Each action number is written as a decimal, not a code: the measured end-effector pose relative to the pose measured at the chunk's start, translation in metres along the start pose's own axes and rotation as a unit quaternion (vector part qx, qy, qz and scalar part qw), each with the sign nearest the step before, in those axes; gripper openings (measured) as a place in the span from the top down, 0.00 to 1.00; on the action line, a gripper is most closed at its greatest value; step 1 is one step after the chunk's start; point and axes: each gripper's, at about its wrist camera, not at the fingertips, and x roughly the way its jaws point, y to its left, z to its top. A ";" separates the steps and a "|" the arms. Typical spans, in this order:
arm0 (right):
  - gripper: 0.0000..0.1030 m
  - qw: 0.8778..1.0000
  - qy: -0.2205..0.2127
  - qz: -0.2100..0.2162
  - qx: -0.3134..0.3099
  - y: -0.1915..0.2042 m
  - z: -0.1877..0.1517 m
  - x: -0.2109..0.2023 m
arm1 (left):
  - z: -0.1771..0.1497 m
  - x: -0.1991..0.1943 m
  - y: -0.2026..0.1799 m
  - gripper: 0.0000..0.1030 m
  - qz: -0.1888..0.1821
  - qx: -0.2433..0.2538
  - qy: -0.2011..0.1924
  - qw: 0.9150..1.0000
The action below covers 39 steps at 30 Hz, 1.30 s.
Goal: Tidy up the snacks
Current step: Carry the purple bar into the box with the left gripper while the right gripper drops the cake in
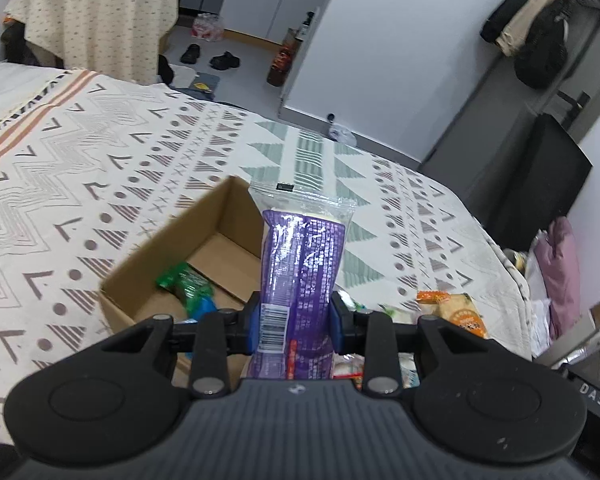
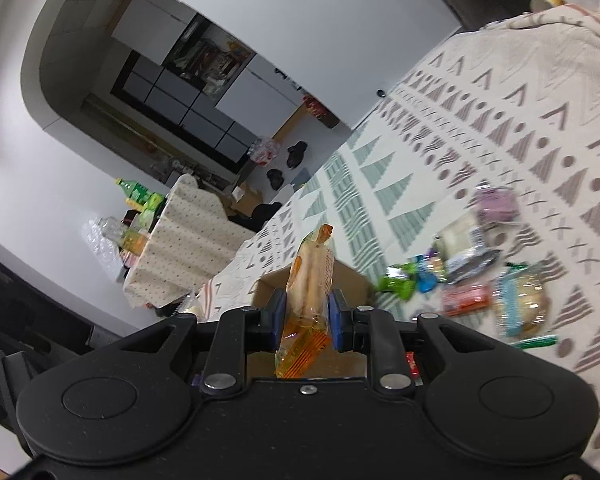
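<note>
Fingers of the left gripper (image 1: 296, 314) are clamped on a purple packet (image 1: 302, 264) that stands with its long axis along them, top seal forward. Its target, the box (image 1: 140, 276), lies just ahead and to the left on the bedspread (image 1: 100, 152), open side up, a green snack (image 1: 186, 282) already inside. Those of the right gripper (image 2: 306, 312) pinch an orange packet (image 2: 310, 280) the same way, with the box (image 2: 352, 280) close behind it. Judging by this, the left gripper sits nearer the opening.
</note>
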 end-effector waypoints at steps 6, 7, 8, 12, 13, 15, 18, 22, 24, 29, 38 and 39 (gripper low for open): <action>0.78 1.000 0.013 0.006 -0.011 0.025 -0.009 0.025 | 0.018 0.006 0.030 0.69 0.010 -0.006 0.002 1.000; 0.78 1.000 0.015 0.005 -0.012 0.028 -0.010 0.029 | 0.020 0.007 0.034 0.69 0.011 -0.007 0.002 1.000; 0.78 1.000 0.017 0.005 -0.012 0.031 -0.011 0.033 | 0.022 0.010 0.038 0.69 0.013 -0.008 0.003 1.000; 0.78 1.000 0.024 0.001 -0.012 0.041 -0.017 0.048 | 0.030 0.022 0.048 0.69 0.016 -0.003 0.008 1.000; 0.78 1.000 0.025 -0.001 -0.012 0.043 -0.019 0.051 | 0.032 0.026 0.050 0.69 0.016 0.000 0.011 1.000; 0.78 1.000 0.027 -0.005 -0.013 0.048 -0.022 0.059 | 0.034 0.033 0.052 0.69 0.017 0.007 0.016 1.000; 0.78 0.999 0.032 -0.013 -0.018 0.053 -0.027 0.070 | 0.037 0.042 0.057 0.69 0.017 0.014 0.025 0.999; 0.78 0.999 0.036 -0.023 -0.023 0.059 -0.034 0.081 | 0.037 0.054 0.063 0.66 0.022 0.018 0.034 0.999; 0.78 0.999 0.035 -0.024 -0.023 0.060 -0.036 0.084 | 0.037 0.056 0.064 0.66 0.020 0.021 0.036 0.999; 0.63 0.998 0.046 -0.026 -0.028 0.063 -0.042 0.090 | 0.039 0.050 0.069 0.44 0.024 0.007 0.039 0.999; 0.44 0.998 0.031 -0.043 -0.035 0.055 -0.041 0.057 | 0.028 0.030 0.066 0.15 0.043 0.004 0.031 0.999; 0.42 0.998 0.029 -0.046 -0.037 0.053 -0.040 0.053 | 0.026 0.028 0.065 0.15 0.044 0.004 0.031 0.999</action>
